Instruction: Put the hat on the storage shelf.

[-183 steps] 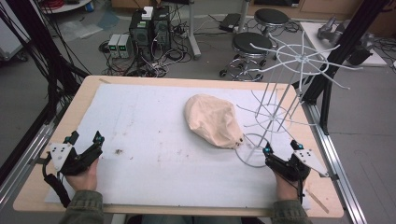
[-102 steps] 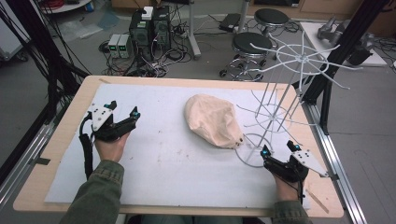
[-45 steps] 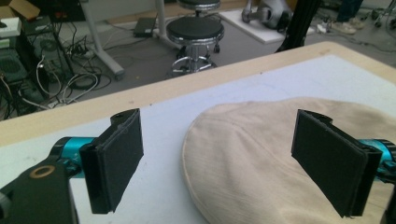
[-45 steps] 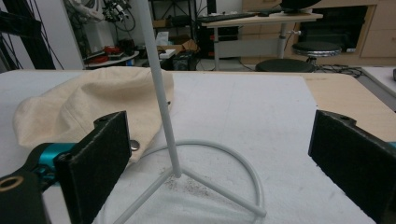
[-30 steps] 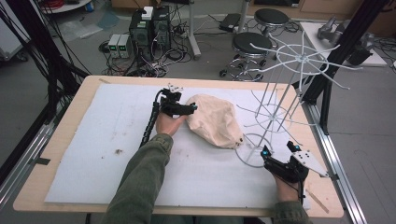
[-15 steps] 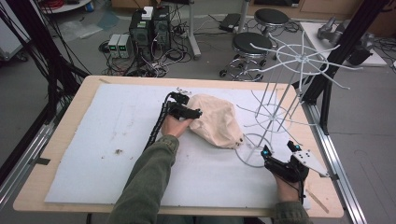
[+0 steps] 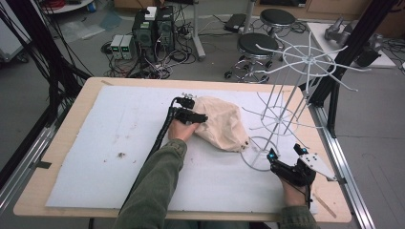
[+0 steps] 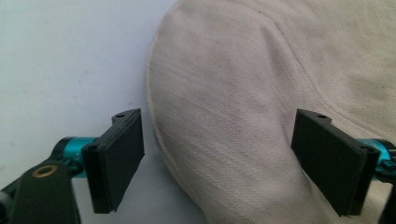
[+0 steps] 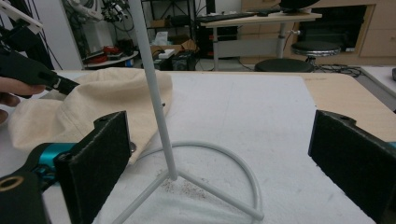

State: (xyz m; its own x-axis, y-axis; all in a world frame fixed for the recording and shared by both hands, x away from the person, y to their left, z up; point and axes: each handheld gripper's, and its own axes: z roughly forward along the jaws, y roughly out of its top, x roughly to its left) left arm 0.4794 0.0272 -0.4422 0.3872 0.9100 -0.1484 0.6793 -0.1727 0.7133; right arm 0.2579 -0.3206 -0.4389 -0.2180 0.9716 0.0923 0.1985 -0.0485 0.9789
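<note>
Straddling the cream hat's (image 8: 243, 121) brim edge, the left gripper (image 8: 219, 158) is being held wide open. Closing should be done squarely on the fabric. Beside the hat, the right gripper (image 9: 219, 168) is being held wide open around the white rack's (image 9: 159, 112) post.

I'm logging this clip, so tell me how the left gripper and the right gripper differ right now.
The left gripper is out at mid-table, its open jaws straddling the edge of the cream hat; the right gripper sits at the near right corner by the white wire rack, its open jaws framing the rack's pole and base ring without touching. The left arm is stretched forward; the right hand is close to the table edge. Both are open, holding nothing.
</note>
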